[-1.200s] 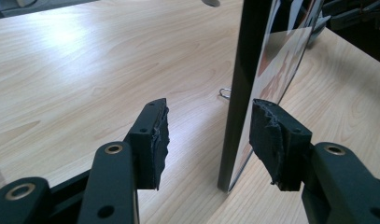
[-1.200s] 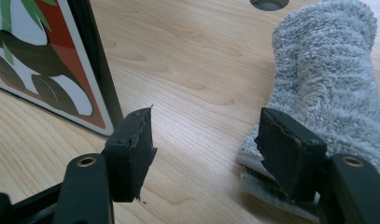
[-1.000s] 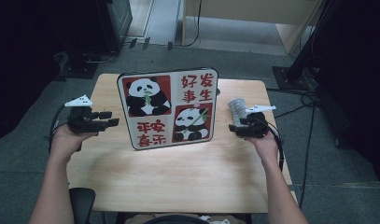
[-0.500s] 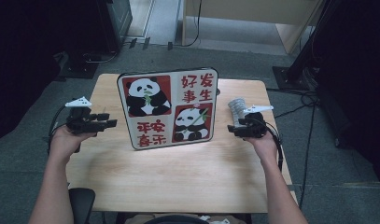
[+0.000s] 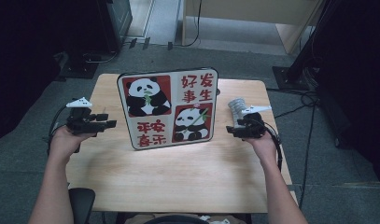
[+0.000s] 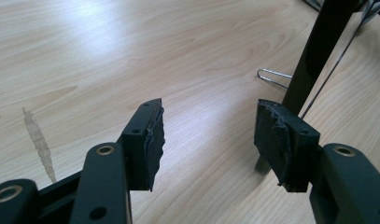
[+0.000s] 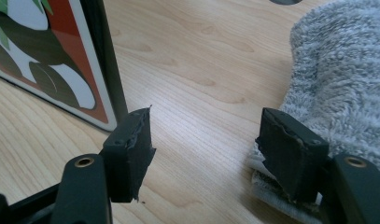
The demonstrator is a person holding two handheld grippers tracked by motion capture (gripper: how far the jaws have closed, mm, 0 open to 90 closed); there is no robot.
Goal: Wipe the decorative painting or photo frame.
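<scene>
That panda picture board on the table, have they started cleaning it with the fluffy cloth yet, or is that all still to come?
Nothing looks done yet. The panda board stands upright on the table. The grey cloth lies beside the right gripper, whose jaws are open and empty, one jaw near the cloth's edge. The left gripper is open too, by the board's wire stand. Picking up the cloth probably comes next.

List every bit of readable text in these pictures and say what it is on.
"好发事生": red characters, top right panel of the panda board, two rows.
"平安喜乐": red characters, bottom left panel of that board; the last two are blurred, so this reading is unsure.
No other text shows on the table, towel or claws.
</scene>
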